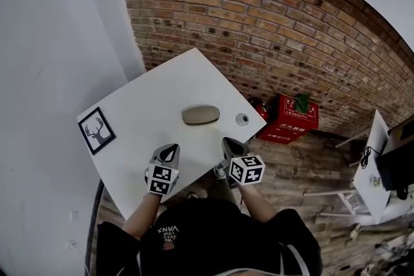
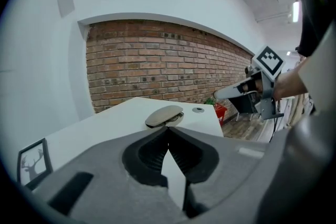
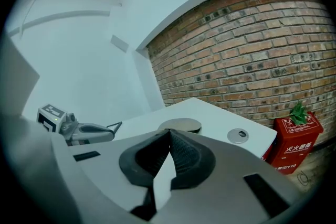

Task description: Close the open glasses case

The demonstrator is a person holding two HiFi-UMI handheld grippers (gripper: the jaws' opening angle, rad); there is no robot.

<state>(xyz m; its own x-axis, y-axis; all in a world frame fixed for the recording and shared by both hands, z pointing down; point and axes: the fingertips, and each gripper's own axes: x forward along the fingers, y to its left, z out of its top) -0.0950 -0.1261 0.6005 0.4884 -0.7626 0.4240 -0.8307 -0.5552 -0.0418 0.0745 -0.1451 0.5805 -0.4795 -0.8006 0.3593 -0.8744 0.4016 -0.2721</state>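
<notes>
The glasses case lies flat just above the centre of the head view, on the white worktop. A small round cable port sits to its right and a framed deer picture at the far left.

Lower in the frame, near the worktop's edge and apart from the case, are the left tool and the right tool. Each has its jaws pressed together on nothing.

In the left gripper view the lid looks nearly down, perhaps with a thin gap at its right end, though it is too small to be sure.

The case is probably a light, stiff, smooth shell that would skid on this slick surface. Pressing down on the middle of the lid while the other tool steadies the base should work better than pinching.
</notes>
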